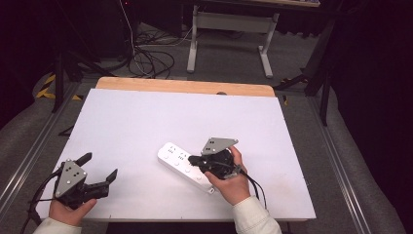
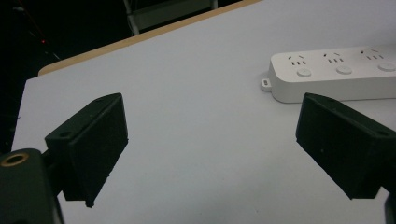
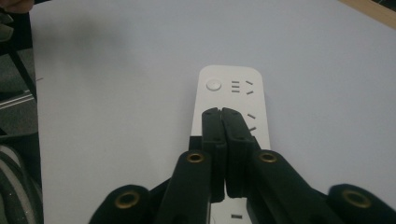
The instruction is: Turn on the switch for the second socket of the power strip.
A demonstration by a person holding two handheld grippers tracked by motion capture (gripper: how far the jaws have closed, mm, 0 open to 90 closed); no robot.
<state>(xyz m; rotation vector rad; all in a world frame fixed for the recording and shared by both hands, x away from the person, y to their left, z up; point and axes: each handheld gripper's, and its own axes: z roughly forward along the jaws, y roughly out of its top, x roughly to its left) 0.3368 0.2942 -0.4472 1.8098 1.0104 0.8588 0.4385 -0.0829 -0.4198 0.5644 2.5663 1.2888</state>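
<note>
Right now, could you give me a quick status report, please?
Left hand-held gripper open, idle. Right hand-held gripper shut, over power strip. Nothing in the way.

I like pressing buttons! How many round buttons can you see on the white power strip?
3 on the white plastic power strip: round white buttons and, in a row along its near edge. More may hide beyond the frame's edge.

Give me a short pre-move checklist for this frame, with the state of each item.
1. Right gripper jaws closed together, nothing between them: ok.
2. Right gripper tips over the power strip, near a switch button: ok; contact cannot tell.
3. Power strip lying flat on the white table: ok.
4. Left gripper open and apart from the strip: ok.
5. Button pressed or switch state: cannot tell.
</note>
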